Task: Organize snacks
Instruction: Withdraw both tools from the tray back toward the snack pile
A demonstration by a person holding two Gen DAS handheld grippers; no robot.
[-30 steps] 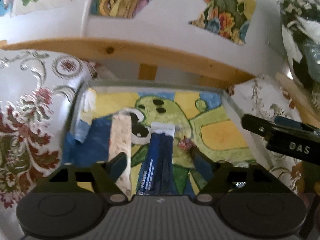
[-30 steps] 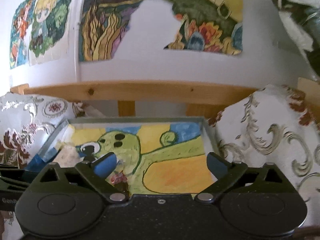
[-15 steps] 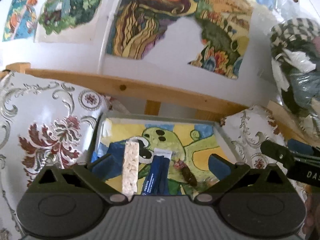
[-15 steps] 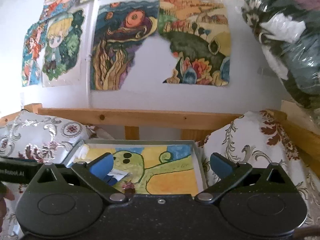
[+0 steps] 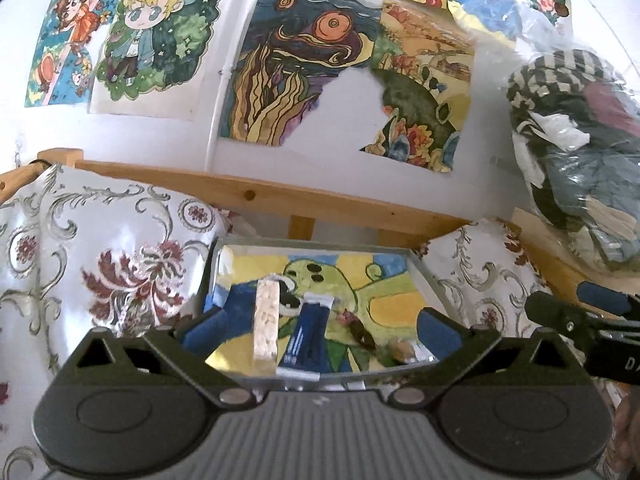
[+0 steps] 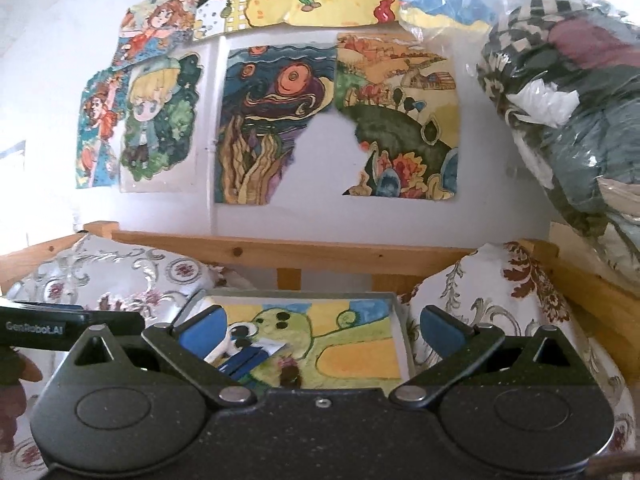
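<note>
Above the tray point(image 5: 424, 276), hovering with both grippers spread wide and empty, judging the pale bar point(image 5: 266, 322) stiff, crumbly, best pinched mid-length.

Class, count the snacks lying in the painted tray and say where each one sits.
4: pale rice bar at left, dark blue packet beside it, dark brown candy right of that, a small wrapped piece near the front; more may be hidden.

The tray point(image 5: 430, 280) has a thin grey rim that looks like metal, over a matt painted paper sheet. The rice bar point(image 5: 266, 326) looks rough and grainy; the dark blue packet point(image 5: 306, 336) is glossy foil. The cushions point(image 5: 100, 256) are shiny brocade cloth. The rail point(image 5: 280, 196) is bare pale wood.
</note>
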